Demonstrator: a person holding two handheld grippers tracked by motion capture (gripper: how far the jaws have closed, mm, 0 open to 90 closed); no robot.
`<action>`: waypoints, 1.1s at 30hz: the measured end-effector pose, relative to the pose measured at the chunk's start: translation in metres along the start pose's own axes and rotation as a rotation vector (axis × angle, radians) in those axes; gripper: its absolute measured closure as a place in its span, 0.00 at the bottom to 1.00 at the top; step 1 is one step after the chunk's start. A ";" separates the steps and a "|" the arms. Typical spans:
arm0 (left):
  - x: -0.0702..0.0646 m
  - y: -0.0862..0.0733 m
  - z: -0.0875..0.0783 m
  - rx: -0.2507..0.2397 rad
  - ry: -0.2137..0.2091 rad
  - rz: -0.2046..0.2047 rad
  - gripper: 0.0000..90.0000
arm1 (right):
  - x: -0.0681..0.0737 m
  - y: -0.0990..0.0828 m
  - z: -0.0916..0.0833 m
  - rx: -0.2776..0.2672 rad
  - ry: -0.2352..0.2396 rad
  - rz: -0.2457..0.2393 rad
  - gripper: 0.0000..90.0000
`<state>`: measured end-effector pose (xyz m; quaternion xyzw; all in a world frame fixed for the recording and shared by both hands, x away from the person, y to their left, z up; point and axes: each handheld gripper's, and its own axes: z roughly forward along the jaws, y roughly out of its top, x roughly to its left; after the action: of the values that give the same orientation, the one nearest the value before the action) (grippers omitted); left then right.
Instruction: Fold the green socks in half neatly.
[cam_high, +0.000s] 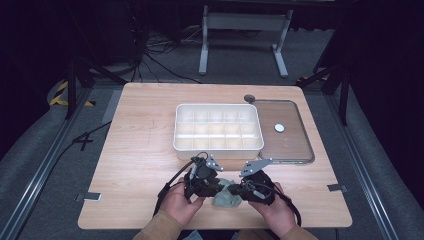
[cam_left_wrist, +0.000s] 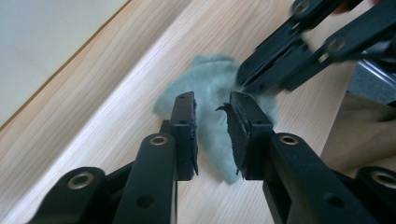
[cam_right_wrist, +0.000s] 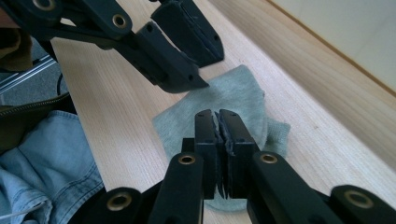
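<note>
Lying crumpled on the wooden tabletop near its front edge, between both hands: a small grey-green cloth, well short of the white compartment tray and of the clear lid just beside that tray. Seen from the left gripper view as directly ahead and beneath the jaws, which stand apart at a moderate gap with nothing between them, poised over the middle of the cloth. Seen from the right gripper view as lying under jaws drawn together, pads touching or nearly so; hard to tell whether a fold of fabric is pinched or the closed tips merely hover above it. Stretching roughly along the line joining the two grippers, by the look of it, the longer axis of the cloth, with the ends pointing toward each hand. Nearly equal in reach, both sides, the left perhaps better placed, being open over the fabric. Likely calling for a straight descent and a close on the cloth rather than any sideways travel.
</note>
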<state>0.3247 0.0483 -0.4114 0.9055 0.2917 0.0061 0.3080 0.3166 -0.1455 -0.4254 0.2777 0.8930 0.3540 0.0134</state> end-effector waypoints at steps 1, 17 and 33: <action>0.000 0.001 0.002 0.003 0.007 0.002 0.83 | 0.000 0.000 0.001 0.002 -0.002 0.001 0.96; 0.003 0.003 0.030 0.114 0.015 0.006 0.89 | -0.010 -0.014 0.010 0.055 -0.016 0.029 0.95; 0.004 0.000 0.037 0.124 0.007 0.005 0.89 | -0.016 -0.029 0.013 0.018 0.009 0.003 0.96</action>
<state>0.3349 0.0295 -0.4419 0.9236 0.2902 -0.0081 0.2505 0.3187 -0.1623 -0.4565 0.2775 0.8957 0.3475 0.0062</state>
